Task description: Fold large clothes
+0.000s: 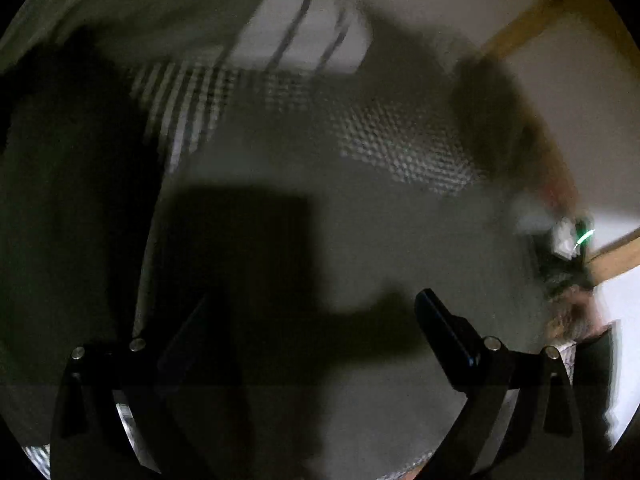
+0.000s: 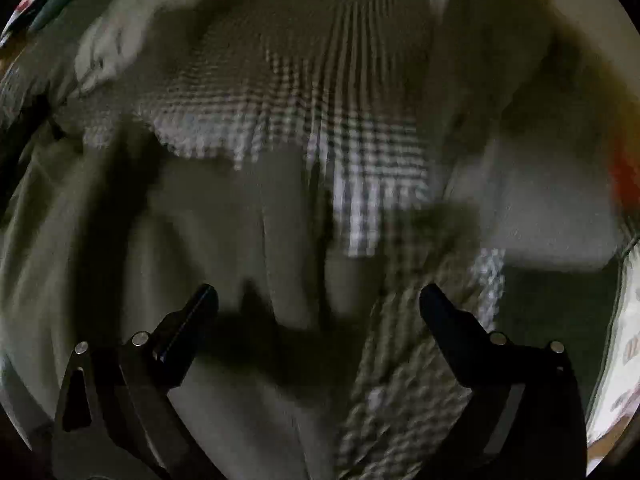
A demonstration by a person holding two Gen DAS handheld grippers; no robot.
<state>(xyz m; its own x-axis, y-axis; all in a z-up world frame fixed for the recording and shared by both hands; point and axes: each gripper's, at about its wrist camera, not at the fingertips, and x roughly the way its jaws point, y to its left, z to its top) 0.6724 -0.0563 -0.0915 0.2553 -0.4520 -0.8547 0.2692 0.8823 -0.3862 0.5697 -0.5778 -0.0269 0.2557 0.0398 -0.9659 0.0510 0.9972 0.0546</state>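
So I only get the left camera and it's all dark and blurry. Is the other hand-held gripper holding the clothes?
Observer: No. The right hand-held gripper is open, nothing between its fingers.
Operator: What's under it?
Observer: A plain grey-green garment, wrinkled, lying under the fingers.
Operator: Just that one?
Observer: No, a checked cloth lies beyond it and runs down the right side too.
Operator: Is it touching the clothes?
Observer: I cannot tell; the picture is blurred.
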